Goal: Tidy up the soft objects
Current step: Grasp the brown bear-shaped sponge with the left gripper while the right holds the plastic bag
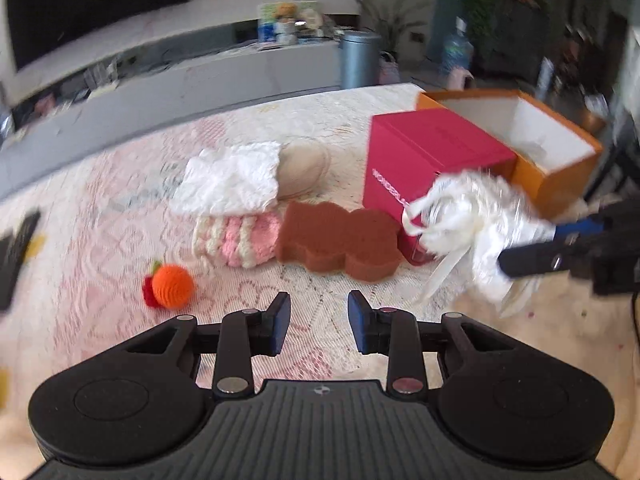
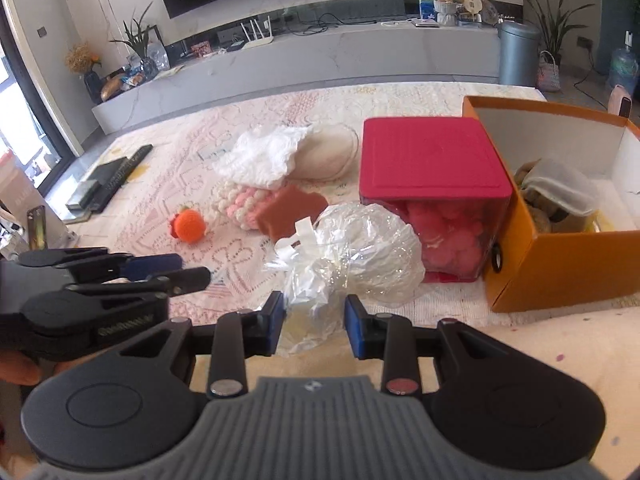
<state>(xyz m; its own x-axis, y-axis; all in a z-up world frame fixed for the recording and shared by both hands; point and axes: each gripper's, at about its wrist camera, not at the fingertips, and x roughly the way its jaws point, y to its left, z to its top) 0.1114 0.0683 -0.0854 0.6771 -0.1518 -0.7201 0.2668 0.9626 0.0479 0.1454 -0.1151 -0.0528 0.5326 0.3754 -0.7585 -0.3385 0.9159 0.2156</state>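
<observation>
A clear crinkled plastic bundle with white ribbon [image 2: 356,252] lies on the table in front of the pink-lidded box [image 2: 432,160]. Its tail sits between my right gripper's [image 2: 314,320] open fingers; the jaws are not closed on it. The bundle also shows in the left wrist view [image 1: 472,220], beside the right gripper [image 1: 532,248]. My left gripper [image 1: 319,322] is open and empty above the cloth, short of a brown sponge [image 1: 340,240]. Near it lie a pink-and-cream knitted piece [image 1: 236,240], a white cloth [image 1: 232,180] and an orange crochet fruit [image 1: 172,286].
An open orange box [image 2: 560,256] with soft items inside stands at the right, against the pink box. A beige round pad [image 2: 328,156] lies behind the white cloth. Dark flat items [image 2: 112,180] lie at the table's left edge. A grey bench runs behind.
</observation>
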